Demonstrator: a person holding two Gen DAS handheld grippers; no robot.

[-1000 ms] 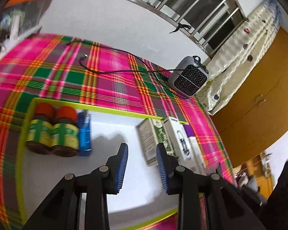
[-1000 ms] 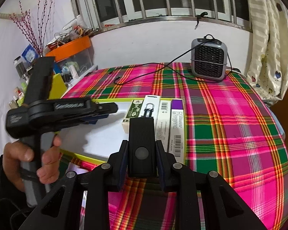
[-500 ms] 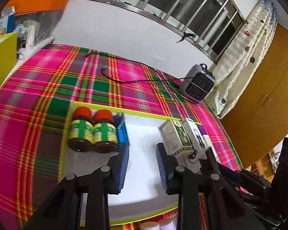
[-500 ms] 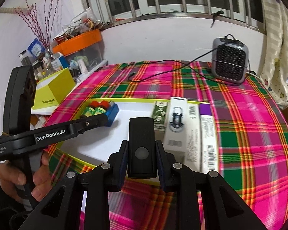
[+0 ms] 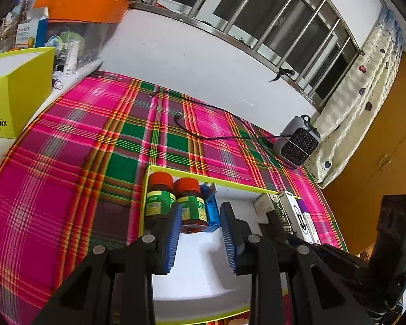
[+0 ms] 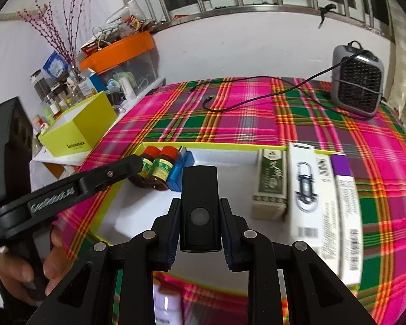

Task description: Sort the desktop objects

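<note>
Jars (image 6: 155, 169) and boxes (image 6: 305, 189) already lie in the tray (image 6: 230, 145); right gripper (image 6: 200, 226) clamps a black device (image 6: 199, 205), not yet placed; left gripper (image 5: 200, 237) is empty, jaws apart.

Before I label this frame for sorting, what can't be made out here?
- Purple-topped box: print motion-blurred, right wrist view.
- White bottle: blurred behind right gripper, bottom edge.
- Jars: left gripper fingers hide their lower parts, left wrist view.
- Black device: far end unseen.
</note>
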